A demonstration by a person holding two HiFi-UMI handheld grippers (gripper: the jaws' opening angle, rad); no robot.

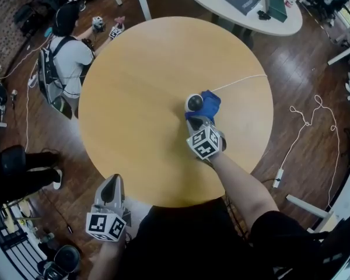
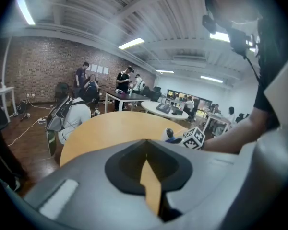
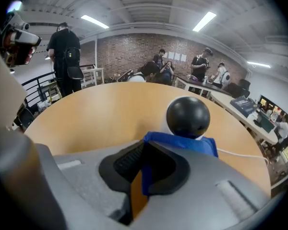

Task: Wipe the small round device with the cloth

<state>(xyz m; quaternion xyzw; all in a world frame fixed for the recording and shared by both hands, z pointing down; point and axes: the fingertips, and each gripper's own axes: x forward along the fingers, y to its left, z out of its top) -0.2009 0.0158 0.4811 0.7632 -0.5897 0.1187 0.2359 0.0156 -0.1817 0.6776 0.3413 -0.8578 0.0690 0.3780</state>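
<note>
Black glossy ball on a white base: small round device (image 1: 194, 102), upright on the round wooden table (image 1: 134, 86), right of centre, tethered by a white cable (image 1: 239, 81) leading toward the far right edge. Judged light, hard and smooth, easy to tip or slide under a wipe; best steadied at the base, never by the cable. Blue cloth (image 1: 209, 105), soft and limp, bunched against the right side of the device, touching it. Right gripper (image 1: 196, 121) just beside, on the near-edge side, clenched on a fold of the cloth. Left gripper (image 1: 111, 182) well apart at the near-left edge, jaws closed on nothing.
</note>
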